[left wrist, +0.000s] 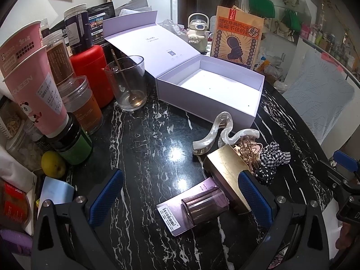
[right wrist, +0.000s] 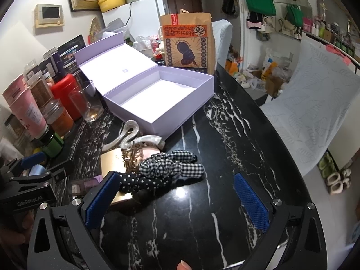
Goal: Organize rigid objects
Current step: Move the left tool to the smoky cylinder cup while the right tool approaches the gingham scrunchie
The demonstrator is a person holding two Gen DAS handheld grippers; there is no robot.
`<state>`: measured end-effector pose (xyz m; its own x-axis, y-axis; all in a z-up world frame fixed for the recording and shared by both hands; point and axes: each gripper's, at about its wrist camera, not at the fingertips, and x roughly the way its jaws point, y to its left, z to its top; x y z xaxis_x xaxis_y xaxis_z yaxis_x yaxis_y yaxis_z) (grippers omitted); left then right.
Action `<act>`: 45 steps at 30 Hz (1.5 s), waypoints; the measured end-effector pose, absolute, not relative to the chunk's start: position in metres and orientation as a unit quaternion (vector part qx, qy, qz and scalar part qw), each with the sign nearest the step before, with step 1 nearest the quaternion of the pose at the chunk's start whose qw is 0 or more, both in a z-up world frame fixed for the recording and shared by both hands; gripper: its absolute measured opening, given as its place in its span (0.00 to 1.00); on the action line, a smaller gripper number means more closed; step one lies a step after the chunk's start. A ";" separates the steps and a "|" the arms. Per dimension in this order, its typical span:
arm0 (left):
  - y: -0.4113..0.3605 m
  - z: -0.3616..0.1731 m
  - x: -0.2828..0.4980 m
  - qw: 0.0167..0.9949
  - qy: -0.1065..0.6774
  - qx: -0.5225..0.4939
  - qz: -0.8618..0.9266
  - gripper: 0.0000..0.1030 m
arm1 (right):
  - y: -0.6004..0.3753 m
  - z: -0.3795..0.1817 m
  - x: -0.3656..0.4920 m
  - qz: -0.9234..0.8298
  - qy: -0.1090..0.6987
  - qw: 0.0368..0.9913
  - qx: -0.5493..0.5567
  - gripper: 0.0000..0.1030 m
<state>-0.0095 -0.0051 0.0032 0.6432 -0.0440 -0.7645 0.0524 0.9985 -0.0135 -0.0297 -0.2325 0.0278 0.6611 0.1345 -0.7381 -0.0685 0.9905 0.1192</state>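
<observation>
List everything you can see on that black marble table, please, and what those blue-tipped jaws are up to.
Gift box: one, lilac, open and empty, mid-table.
Pearly clips: two, cream, in front of the box.
Gold box: one, beside the clips.
Rose-gold clip: one, on the gold box.
Scrunchies: two, checked and dotted, right of the gold box.
Tinted cup: one, purple, lying on a card.
Glass: one, clear, spoon inside, left of the box.
Jars and paper cups: several, left edge.
Lemon: one, yellow.
Paper bag: one, brown, behind the box.
Left gripper: open, over the tinted cup.
Right gripper: open, near the scrunchies.

A drinking glass (left wrist: 128,83) stands beside a red canister (left wrist: 92,74).
</observation>
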 end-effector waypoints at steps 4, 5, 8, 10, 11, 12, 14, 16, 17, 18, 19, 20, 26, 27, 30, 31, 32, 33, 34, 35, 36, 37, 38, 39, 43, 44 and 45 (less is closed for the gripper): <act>-0.005 0.003 -0.012 0.906 0.422 0.004 -0.028 1.00 | -0.232 0.028 -0.031 0.056 0.408 0.910 0.040 1.00; -0.005 0.003 -0.012 0.906 0.422 0.003 -0.028 1.00 | -0.232 0.028 -0.031 0.056 0.408 0.910 0.040 1.00; -0.004 0.002 -0.015 0.906 0.423 0.001 -0.028 1.00 | -0.232 0.027 -0.033 0.058 0.410 0.909 0.039 1.00; -0.003 0.000 -0.017 0.905 0.424 -0.001 -0.027 1.00 | -0.231 0.026 -0.034 0.060 0.412 0.909 0.039 1.00; -0.003 -0.001 -0.018 0.905 0.425 -0.002 -0.026 1.00 | -0.231 0.026 -0.035 0.061 0.412 0.908 0.038 1.00; -0.002 -0.001 -0.020 0.904 0.426 -0.004 -0.026 1.00 | -0.231 0.025 -0.035 0.063 0.413 0.908 0.038 1.00; -0.001 -0.003 -0.021 0.903 0.429 -0.006 -0.025 1.00 | -0.229 0.024 -0.036 0.065 0.414 0.907 0.037 1.00; 0.001 -0.005 -0.023 0.902 0.432 -0.009 -0.025 1.00 | -0.228 0.023 -0.037 0.067 0.415 0.907 0.036 1.00; 0.001 -0.006 -0.023 0.901 0.434 -0.010 -0.025 1.00 | -0.228 0.022 -0.038 0.069 0.415 0.906 0.035 1.00; 0.002 -0.007 -0.024 0.899 0.436 -0.012 -0.025 1.00 | -0.227 0.021 -0.039 0.071 0.415 0.906 0.034 1.00; 0.002 -0.009 -0.024 0.898 0.439 -0.013 -0.025 1.00 | -0.227 0.021 -0.039 0.073 0.416 0.906 0.034 1.00; 0.003 -0.010 -0.025 0.898 0.440 -0.015 -0.026 1.00 | -0.226 0.020 -0.040 0.075 0.416 0.906 0.033 1.00; 0.007 -0.026 -0.024 0.883 0.468 -0.026 -0.032 1.00 | -0.225 0.010 -0.038 0.086 0.424 0.901 0.035 1.00; 0.007 -0.030 -0.024 0.879 0.474 -0.030 -0.035 1.00 | -0.225 0.008 -0.038 0.088 0.425 0.900 0.036 1.00; 0.009 -0.036 -0.022 0.872 0.486 -0.043 -0.044 1.00 | -0.225 0.002 -0.035 0.094 0.432 0.896 0.042 1.00; 0.009 -0.037 -0.022 0.870 0.489 -0.044 -0.045 1.00 | -0.225 -0.001 -0.033 0.095 0.436 0.894 0.044 1.00; 0.009 -0.037 -0.021 0.869 0.490 -0.046 -0.047 1.00 | -0.226 -0.004 -0.032 0.096 0.440 0.892 0.047 1.00; 0.008 -0.038 -0.021 0.869 0.490 -0.048 -0.051 1.00 | -0.226 -0.006 -0.030 0.097 0.443 0.890 0.048 1.00; 0.007 -0.038 -0.020 0.868 0.491 -0.051 -0.054 1.00 | -0.226 -0.008 -0.028 0.098 0.446 0.888 0.050 1.00; 0.006 -0.039 -0.020 0.867 0.492 -0.053 -0.059 1.00 | -0.226 -0.010 -0.027 0.098 0.449 0.887 0.050 1.00; 0.005 -0.040 -0.019 0.866 0.494 -0.055 -0.065 1.00 | -0.227 -0.012 -0.026 0.099 0.451 0.886 0.051 1.00; 0.003 -0.041 -0.018 0.864 0.495 -0.055 -0.071 1.00 | -0.227 -0.014 -0.024 0.099 0.453 0.885 0.052 1.00; 0.001 -0.041 -0.016 0.863 0.497 -0.054 -0.076 1.00 | -0.228 -0.016 -0.023 0.099 0.455 0.884 0.053 1.00; -0.002 -0.042 -0.015 0.861 0.499 -0.053 -0.080 1.00 | -0.228 -0.017 -0.021 0.099 0.456 0.883 0.054 1.00; -0.009 -0.044 -0.007 0.859 0.502 -0.050 -0.084 0.94 | -0.230 -0.020 -0.016 0.099 0.457 0.882 0.056 1.00; -0.011 -0.045 -0.006 0.858 0.505 -0.047 -0.082 0.92 | -0.231 -0.020 -0.015 0.099 0.457 0.882 0.056 1.00; -0.012 -0.048 -0.004 0.855 0.509 -0.046 -0.082 0.86 | -0.232 -0.021 -0.014 0.098 0.457 0.882 0.057 1.00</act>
<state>-0.0037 -0.0116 -0.0476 0.4675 -0.1864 -0.8641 0.0929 0.9825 -0.1617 -0.0137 -0.2319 -0.0209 0.5635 0.2256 -0.7947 -0.1218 0.9742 0.1902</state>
